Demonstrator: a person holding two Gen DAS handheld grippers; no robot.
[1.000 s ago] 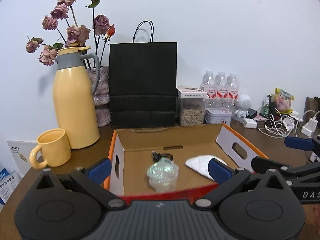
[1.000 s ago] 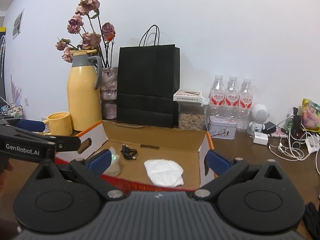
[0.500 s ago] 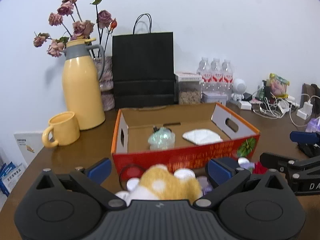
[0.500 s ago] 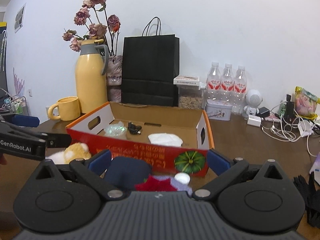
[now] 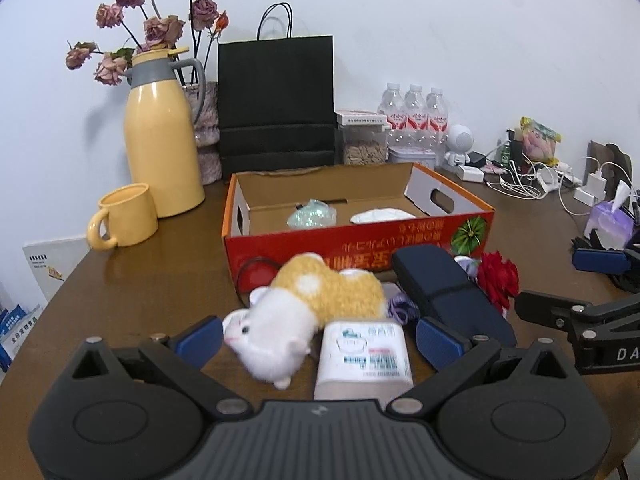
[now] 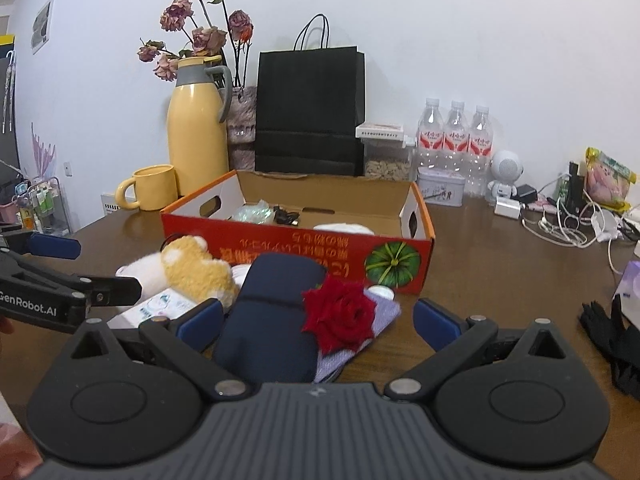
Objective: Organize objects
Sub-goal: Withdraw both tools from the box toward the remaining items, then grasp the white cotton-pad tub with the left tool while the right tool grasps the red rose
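Along the table's near edge, before the red box, a plush toy, tissue pack, dark case and rose are heaped for boxing; both the left gripper and right gripper are held wide and empty, seemingly poised to choose.

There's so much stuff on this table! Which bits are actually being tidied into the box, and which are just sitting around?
Part of the job:
cardboard box
plush toy
navy case
red rose
white packet

Just lying about:
yellow jug
yellow mug
black bag
water bottles
cables
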